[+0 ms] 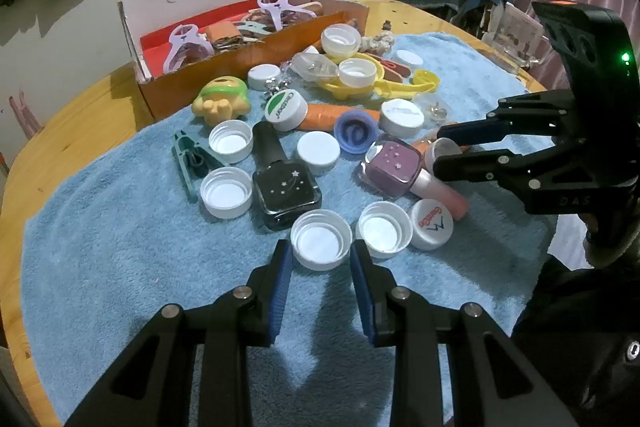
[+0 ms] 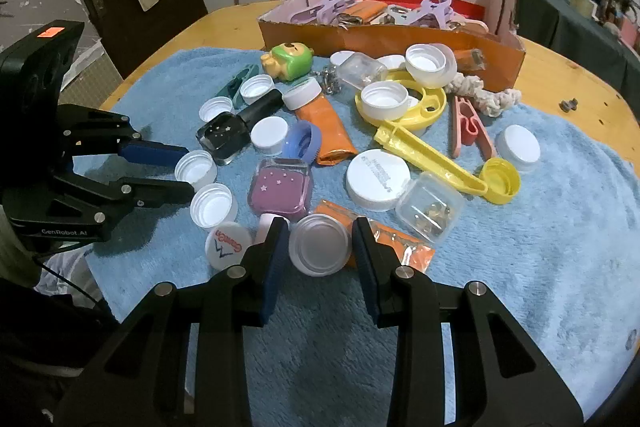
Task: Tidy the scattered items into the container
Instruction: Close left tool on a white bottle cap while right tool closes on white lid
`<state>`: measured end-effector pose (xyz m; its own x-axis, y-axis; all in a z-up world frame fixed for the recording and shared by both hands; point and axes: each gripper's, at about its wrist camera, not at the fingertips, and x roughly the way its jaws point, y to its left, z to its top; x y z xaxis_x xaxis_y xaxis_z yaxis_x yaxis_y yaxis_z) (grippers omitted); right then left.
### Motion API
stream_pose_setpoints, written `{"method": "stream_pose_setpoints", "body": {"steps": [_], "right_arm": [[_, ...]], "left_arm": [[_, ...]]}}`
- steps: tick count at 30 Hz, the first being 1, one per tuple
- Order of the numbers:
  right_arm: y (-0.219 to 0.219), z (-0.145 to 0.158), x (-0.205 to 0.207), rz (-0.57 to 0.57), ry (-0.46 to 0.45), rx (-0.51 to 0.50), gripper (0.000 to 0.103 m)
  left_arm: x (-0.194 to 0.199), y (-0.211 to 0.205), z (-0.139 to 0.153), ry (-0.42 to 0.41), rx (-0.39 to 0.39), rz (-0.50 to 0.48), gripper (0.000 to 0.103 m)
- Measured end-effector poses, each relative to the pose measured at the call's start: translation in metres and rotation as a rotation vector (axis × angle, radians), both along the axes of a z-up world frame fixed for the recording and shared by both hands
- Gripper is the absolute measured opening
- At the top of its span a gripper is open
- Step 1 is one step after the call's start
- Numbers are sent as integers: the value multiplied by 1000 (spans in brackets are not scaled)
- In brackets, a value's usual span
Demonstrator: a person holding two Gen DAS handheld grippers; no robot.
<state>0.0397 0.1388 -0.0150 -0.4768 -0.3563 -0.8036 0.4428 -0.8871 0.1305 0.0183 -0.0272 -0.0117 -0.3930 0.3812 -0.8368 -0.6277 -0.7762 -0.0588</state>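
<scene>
Both grippers lie low over the blue towel (image 1: 120, 247), the left gripper (image 1: 321, 259) open around a white cap (image 1: 321, 242), the right gripper (image 2: 321, 241) open around a translucent lid (image 2: 320, 245).

Fluffy blue cloth towel (image 1: 120, 247), glossy wooden table (image 1: 80, 131)

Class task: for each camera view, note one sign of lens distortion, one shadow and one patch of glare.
Left wrist view: dark corner vignette, bowed round wooden table edge; left claw shadows the blue towel; glare on the black nail-polish bottle. Right wrist view: the same curving; right claw casts a shadow; sheen on the clear plastic box.
</scene>
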Motion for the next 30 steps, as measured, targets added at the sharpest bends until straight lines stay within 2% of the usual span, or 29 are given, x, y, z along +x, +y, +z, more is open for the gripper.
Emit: {"method": "stream_pose_setpoints", "body": {"steps": [6,17,25,30], "right_arm": [[-2,0,4,3,16,29,32],[4,2,4,-17,24,14,32],[6,15,-2,-19,53,11,32],[5,18,-4,-18,58,15,32]], "left_arm": [[0,0,0,-3,4,7,32],[-3,-4,2,0,18,29,32],[-7,-6,14,13,47,52,31],[-8,-5,11,8,36,52,31]]}}
